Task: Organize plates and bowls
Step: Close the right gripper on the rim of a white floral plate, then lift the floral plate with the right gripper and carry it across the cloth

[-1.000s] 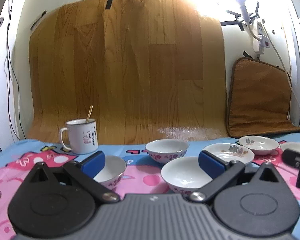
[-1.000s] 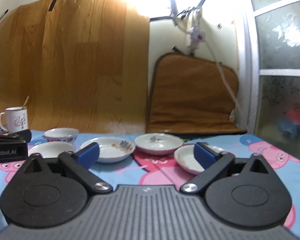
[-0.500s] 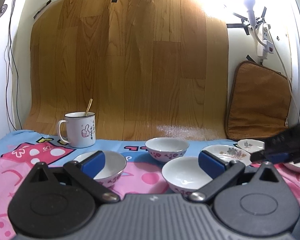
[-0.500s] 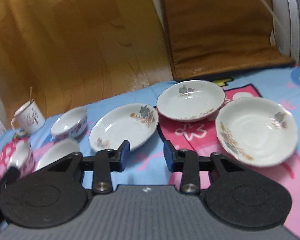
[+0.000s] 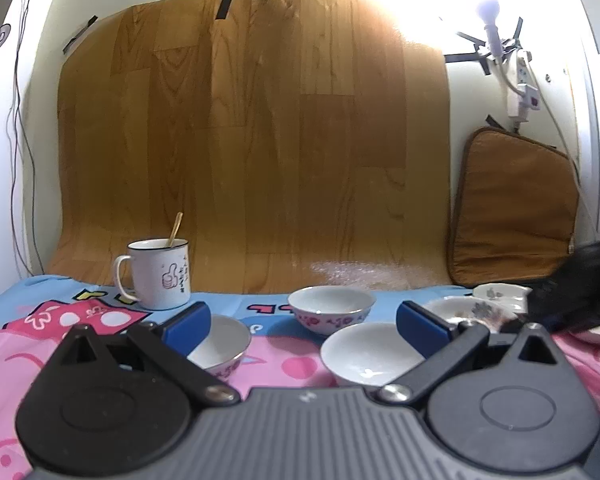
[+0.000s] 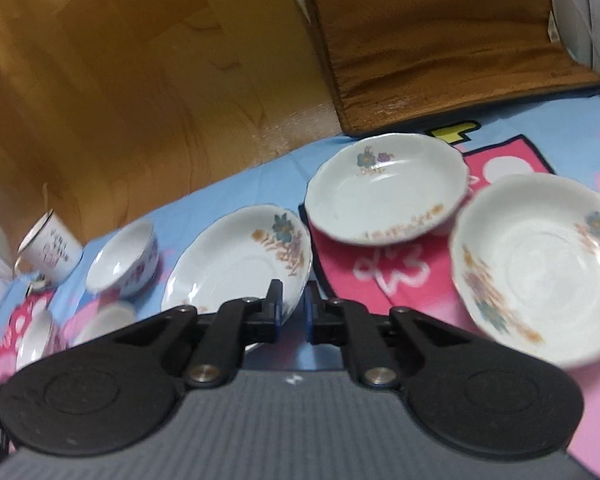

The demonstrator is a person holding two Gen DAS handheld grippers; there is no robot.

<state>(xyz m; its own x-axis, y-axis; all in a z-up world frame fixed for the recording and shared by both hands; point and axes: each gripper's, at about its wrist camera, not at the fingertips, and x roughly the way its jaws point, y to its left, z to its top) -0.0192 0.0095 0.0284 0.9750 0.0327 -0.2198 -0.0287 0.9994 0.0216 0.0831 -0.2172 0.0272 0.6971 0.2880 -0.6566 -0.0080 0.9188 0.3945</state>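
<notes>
Two claws | right gripper (image 6: 291,312) just narrowed onto flowered plate (image 6: 228,268) rim | left gripper (image 5: 304,324) wide, empty

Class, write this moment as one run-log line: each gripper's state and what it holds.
left gripper: open, empty | right gripper: jaws just closed on floral plate rim | other dishes: resting on cloth

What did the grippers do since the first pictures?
The right gripper tipped down toward the plates and its jaws have just been closing onto the rim of the left flowered plate. The left gripper stayed open over the bowls. No dish has moved.
</notes>
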